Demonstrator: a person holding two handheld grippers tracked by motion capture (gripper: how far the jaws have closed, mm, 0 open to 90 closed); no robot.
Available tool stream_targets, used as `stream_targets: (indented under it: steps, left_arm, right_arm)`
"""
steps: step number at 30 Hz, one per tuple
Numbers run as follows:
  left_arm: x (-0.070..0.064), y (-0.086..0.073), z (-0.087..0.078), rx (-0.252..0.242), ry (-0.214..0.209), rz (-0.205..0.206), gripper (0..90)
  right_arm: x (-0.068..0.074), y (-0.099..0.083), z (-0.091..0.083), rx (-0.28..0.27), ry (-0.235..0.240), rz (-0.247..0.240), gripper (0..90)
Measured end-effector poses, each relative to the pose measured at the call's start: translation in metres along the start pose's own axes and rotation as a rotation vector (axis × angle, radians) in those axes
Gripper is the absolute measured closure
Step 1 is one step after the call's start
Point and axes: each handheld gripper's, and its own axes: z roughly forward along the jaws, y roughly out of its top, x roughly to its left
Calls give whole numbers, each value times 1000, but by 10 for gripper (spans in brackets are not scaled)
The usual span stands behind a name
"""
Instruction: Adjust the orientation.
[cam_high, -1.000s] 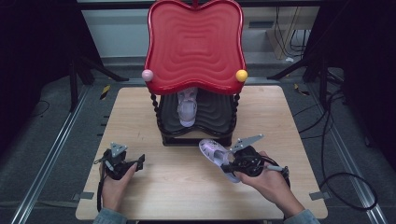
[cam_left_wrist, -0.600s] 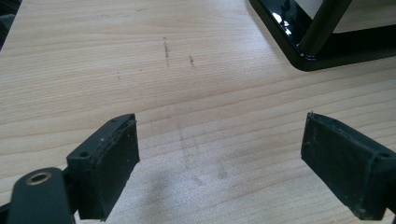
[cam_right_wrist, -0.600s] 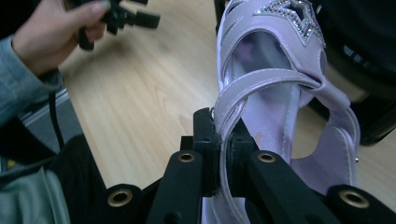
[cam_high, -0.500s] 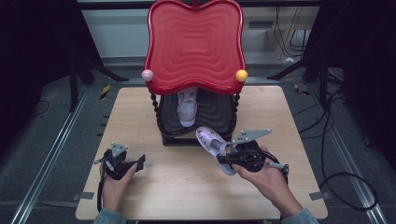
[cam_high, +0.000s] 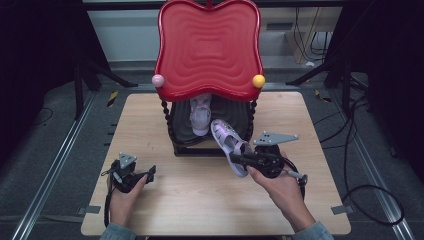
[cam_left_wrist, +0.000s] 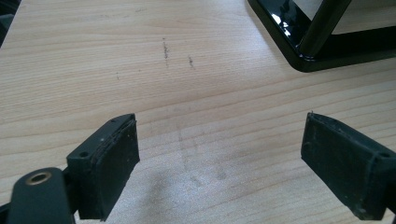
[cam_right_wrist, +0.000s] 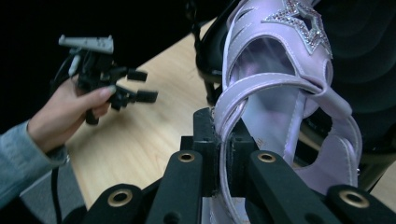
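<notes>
Left gripper lower left of high view, jaws wide apart, holding nothing. Right gripper centre-right, clamped on lilac strappy sandal's strap; its own view shows sequin star. Sandal's toe points upper left toward red-topped black shoe rack, long axis diagonal.

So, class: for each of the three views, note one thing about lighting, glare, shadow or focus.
High view: the table is evenly lit against dark surroundings, and the red shelf top shows a soft sheen. Left gripper view: white glare spots on the black stand base, a faint shadow on the wood between the jaws. Right gripper view: the lilac sandal is sharp, the background dark.
</notes>
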Motion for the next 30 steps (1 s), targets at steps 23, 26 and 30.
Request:
stream_targets:
  steps: [23,26,30]
  left_arm:
    - [-1,0,1,0,-5,0,106]
    - [-1,0,1,1,-6,1,106]
    - [-1,-1,1,2,-5,1,107]
  right_arm:
    - [-3,14,32,-183,-147,62,863]
    - [-4,15,36,-194,-154,71,863]
    - [-3,17,44,-205,-174,69,863]
